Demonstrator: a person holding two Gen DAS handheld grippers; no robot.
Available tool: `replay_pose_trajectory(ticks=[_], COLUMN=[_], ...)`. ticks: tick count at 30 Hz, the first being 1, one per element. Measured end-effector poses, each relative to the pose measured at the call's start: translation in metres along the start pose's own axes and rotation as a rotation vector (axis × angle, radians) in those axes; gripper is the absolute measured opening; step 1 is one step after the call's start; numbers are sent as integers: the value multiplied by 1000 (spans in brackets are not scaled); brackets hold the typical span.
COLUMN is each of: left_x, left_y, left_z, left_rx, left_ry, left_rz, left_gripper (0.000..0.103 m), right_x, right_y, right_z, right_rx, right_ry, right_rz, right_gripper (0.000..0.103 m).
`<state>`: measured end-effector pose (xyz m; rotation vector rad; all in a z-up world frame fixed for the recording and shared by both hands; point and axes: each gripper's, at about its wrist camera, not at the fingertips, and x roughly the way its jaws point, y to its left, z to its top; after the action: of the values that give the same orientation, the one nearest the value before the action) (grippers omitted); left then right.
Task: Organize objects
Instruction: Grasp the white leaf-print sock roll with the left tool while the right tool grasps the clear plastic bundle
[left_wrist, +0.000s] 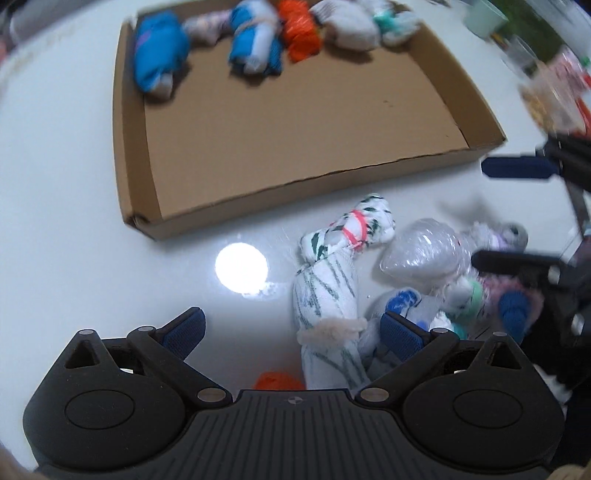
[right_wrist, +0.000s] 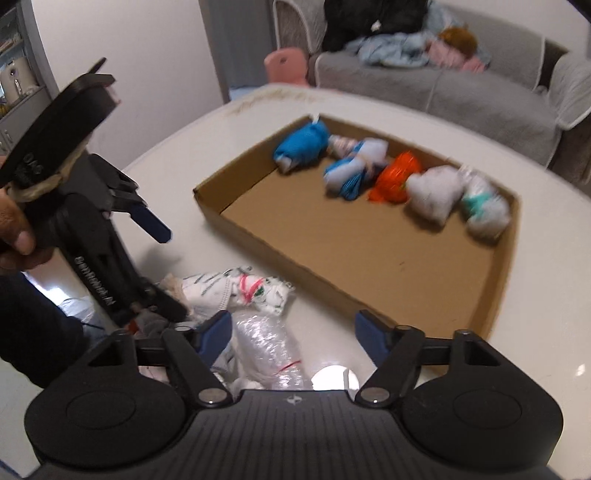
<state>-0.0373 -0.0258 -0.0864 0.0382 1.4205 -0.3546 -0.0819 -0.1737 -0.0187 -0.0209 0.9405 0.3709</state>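
A flat cardboard tray (left_wrist: 295, 147) (right_wrist: 332, 240) lies on the white table. Along its far wall sit several tied cloth bundles: blue (left_wrist: 159, 55), blue-white (left_wrist: 255, 44), orange (right_wrist: 397, 177), white and teal-white. More bundles lie loose in front of it. My left gripper (left_wrist: 293, 328) points down, open wide, and a green-striped white bundle (left_wrist: 325, 295) lies between its fingers, untouched. Beside that are a green-patterned bundle with a pink band (left_wrist: 351, 229) and a clear plastic-wrapped bundle (left_wrist: 421, 251) (right_wrist: 266, 343). My right gripper (right_wrist: 293, 334) is open around the plastic-wrapped one, with a gap at its right pad.
An orange bundle (left_wrist: 277, 380) peeks out under the left gripper. A green cup (left_wrist: 484, 18) and snack packets (left_wrist: 554, 92) stand at the table's far right. Beyond the table are a grey sofa (right_wrist: 480, 85) with clothes and a pink chair (right_wrist: 286, 64). A hand (right_wrist: 14, 225) holds the left gripper.
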Motion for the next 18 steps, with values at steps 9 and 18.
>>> replay_pose_trajectory(ticks=[9, 18], left_x=[2, 10], left_y=[17, 10], left_z=[6, 4], left_rx=[-105, -133], left_ry=[25, 61], left_rz=[-92, -158], left_gripper=[101, 93], right_x=[24, 43], right_y=[5, 8], right_z=[9, -2], right_rx=[-47, -65], right_ry=[128, 249], right_rz=[62, 40], right_gripper=[68, 48])
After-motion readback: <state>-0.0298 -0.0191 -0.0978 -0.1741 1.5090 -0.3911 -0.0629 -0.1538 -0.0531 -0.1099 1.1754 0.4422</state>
